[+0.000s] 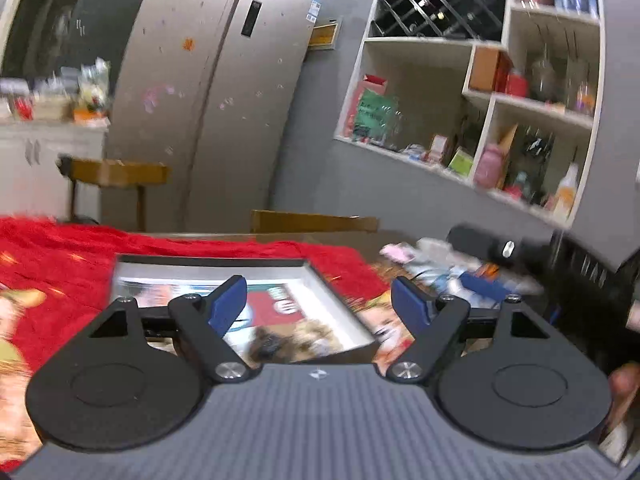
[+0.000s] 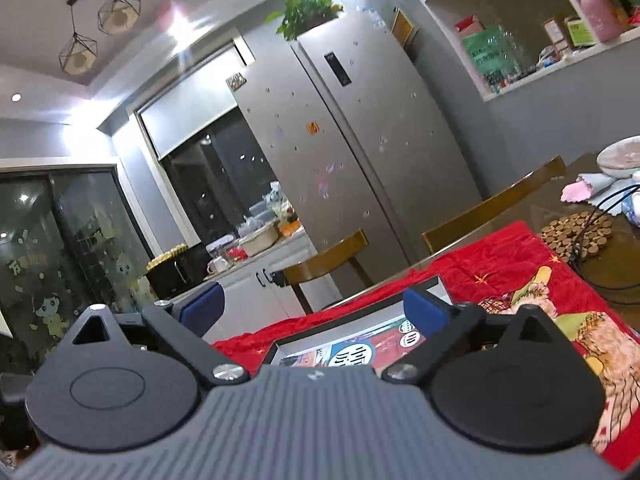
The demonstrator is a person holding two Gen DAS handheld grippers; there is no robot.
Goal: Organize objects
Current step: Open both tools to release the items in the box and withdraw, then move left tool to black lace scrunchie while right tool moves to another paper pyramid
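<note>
Both grippers, left [image 1: 319, 300] and right [image 2: 314, 307], jaws spread wide, holding nothing; tray [image 1: 208, 263] sits on red cloth [image 1: 60, 248]; looks between steps; next: choose another item.

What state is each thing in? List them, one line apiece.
Left tongs: open, nothing between the pads.
Right tongs: open wide, nothing held.
Box: lid off, lying flat on the red cloth, printed items inside.
Fridge: both doors shut.
Ceiling lamps: whether lit cannot be told.
Cabinet doors: shut.
Woven trivet: flat on the table, a black cable across it.
</note>
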